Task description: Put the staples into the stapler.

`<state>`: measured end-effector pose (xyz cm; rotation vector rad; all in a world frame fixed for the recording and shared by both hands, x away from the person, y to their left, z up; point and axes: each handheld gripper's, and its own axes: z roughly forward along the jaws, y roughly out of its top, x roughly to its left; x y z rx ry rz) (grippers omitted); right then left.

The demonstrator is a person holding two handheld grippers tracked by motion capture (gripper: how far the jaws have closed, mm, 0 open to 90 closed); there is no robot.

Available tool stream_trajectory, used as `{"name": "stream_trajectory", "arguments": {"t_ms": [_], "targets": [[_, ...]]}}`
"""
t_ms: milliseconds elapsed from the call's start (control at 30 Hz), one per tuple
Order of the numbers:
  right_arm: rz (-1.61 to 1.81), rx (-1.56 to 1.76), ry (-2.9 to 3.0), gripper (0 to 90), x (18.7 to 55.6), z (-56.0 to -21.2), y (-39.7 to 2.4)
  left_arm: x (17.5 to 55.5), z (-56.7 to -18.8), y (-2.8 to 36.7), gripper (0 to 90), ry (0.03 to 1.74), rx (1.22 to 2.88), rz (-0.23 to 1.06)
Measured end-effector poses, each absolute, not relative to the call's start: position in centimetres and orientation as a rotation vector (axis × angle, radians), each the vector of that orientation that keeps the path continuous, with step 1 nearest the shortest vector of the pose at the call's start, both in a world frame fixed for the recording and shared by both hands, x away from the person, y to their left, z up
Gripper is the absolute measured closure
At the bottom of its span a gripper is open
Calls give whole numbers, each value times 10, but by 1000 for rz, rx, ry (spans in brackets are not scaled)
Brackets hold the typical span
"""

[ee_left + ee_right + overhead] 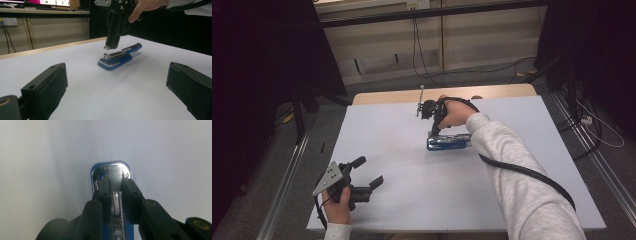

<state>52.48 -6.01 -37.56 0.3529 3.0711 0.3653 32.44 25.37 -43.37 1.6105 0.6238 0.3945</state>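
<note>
A blue stapler (451, 142) with a chrome nose lies near the middle of the white table (387, 130). My right gripper (433, 131) points straight down over its left end, shut on a small strip of staples (115, 176). In the right gripper view the strip sits between the narrow jaws, just above the stapler's chrome front (96, 176). The left gripper view shows that right gripper (111, 46) with the metal strip (107, 47) hanging a little above the stapler (117, 58). My left gripper (369, 171) rests open near the table's front left corner, with nothing between its pads (47, 87).
The table's far edge is a wooden strip (492, 91). Cables (422, 60) run along the wall and floor beyond it. Metal rails (287, 175) lie on the floor at both sides. A cable (522, 172) trails from the right gripper across the grey sleeve.
</note>
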Motion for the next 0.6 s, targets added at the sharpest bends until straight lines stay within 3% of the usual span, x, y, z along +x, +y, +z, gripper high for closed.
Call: {"name": "stream_trajectory", "arguments": {"t_ms": [600], "targets": [[343, 281, 3092, 783, 525, -385, -60, 324, -434, 254, 35, 620, 1616, 395]]}}
